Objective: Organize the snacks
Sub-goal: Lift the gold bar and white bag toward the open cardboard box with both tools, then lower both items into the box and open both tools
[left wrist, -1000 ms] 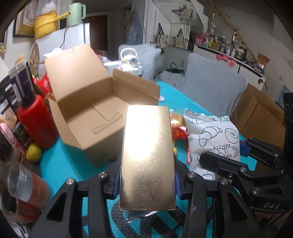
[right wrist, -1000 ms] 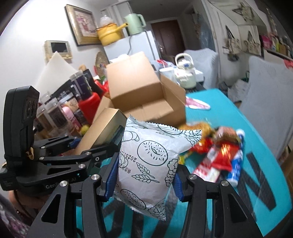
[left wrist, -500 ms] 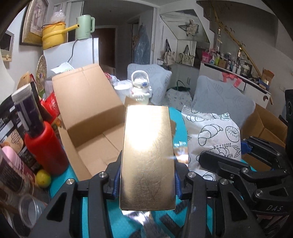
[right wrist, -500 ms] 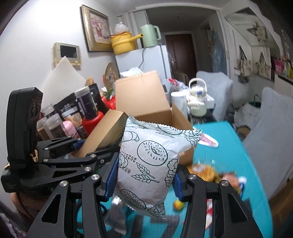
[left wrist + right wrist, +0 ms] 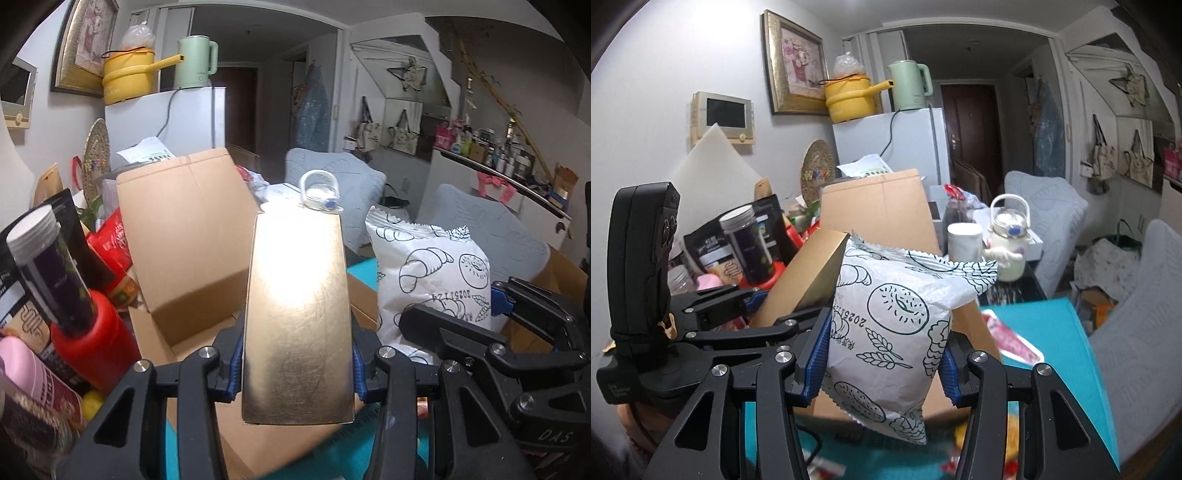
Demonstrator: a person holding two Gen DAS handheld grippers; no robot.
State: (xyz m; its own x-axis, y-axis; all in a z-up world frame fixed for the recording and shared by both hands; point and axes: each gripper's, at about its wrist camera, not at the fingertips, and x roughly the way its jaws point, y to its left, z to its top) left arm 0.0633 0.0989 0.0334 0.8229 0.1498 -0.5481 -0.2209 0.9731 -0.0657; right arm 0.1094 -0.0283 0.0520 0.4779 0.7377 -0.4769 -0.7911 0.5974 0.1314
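Note:
My left gripper (image 5: 297,373) is shut on a shiny gold box (image 5: 297,325), held up in front of the open cardboard box (image 5: 184,236). My right gripper (image 5: 882,362) is shut on a white snack bag printed with pastries (image 5: 890,325). In the left wrist view the same snack bag (image 5: 428,273) and the right gripper (image 5: 480,332) show at the right. The right wrist view has the gold box (image 5: 805,280) and the left gripper (image 5: 720,310) at the left, with the cardboard box (image 5: 882,210) right behind both items.
Left of the cardboard box stand a red container (image 5: 92,350), a dark jar with a white lid (image 5: 48,266) and several packets. A white kettle (image 5: 1008,243) and a mug (image 5: 964,240) stand behind it. Loose snacks (image 5: 1008,336) lie on the teal tablecloth (image 5: 1056,332). Grey chairs (image 5: 498,236) stand at the right.
Both grippers have risen and come closer to the cardboard box with their items. The box now fills more of both views, and the loose snacks have slid down out of sight.

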